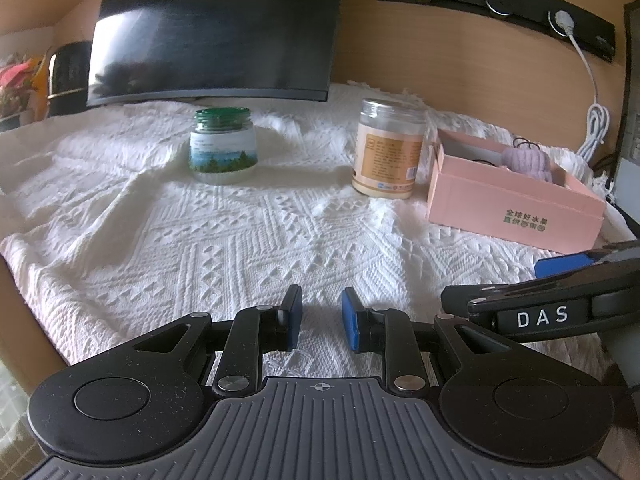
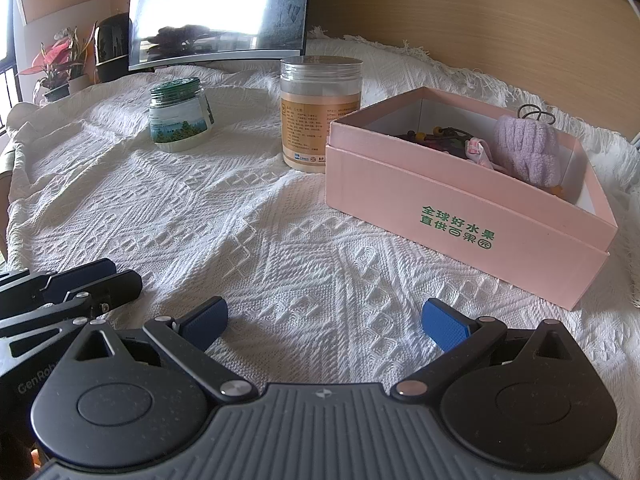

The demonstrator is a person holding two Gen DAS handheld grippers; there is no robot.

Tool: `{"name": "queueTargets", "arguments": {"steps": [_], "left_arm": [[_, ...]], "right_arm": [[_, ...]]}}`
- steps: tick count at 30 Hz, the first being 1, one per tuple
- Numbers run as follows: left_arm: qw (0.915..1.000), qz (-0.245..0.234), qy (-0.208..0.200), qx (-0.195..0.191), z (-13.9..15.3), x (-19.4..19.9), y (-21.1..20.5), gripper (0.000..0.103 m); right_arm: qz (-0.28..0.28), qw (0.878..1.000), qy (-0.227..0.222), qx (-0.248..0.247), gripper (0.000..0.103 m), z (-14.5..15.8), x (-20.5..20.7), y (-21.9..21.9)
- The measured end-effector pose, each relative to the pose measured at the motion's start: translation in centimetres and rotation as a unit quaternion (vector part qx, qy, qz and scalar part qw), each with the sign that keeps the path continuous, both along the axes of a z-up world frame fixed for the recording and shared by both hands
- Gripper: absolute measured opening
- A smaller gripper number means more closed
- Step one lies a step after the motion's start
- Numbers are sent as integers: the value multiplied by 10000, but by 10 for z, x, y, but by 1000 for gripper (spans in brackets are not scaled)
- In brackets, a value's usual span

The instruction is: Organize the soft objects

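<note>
Blue-padded left tongs [image 1: 320,322] hover, apparently empty.

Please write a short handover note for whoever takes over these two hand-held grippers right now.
Left hand-held gripper: jaws narrowly apart, empty, above the white cloth.
Right hand-held gripper: wide open, empty, facing the pink box.
In the box: a lilac knitted item, a beaded string and a small pink fabric piece.
Behind, on the cloth: green-lidded jar and tall clear jar.
Done: no soft item visible loose on the cloth.
Left: confirm that nothing lies out of view.
</note>
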State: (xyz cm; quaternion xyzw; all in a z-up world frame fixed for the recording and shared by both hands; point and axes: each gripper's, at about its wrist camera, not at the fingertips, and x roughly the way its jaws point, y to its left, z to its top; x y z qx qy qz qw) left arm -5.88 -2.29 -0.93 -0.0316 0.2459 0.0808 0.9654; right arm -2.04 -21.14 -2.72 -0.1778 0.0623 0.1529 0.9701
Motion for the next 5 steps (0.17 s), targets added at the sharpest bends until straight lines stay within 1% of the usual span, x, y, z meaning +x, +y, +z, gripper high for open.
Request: {"name": "queueTargets", "arguments": {"steps": [2, 5], "left_arm": [[9999, -93, -3, -69, 1, 0, 2, 25], [9981, -239, -2, -563, 6, 3, 14, 24]], "right_arm": [[89, 9999, 52, 12, 103, 4, 1, 1], [133, 9998, -101, 130, 103, 16, 3, 3]]}}
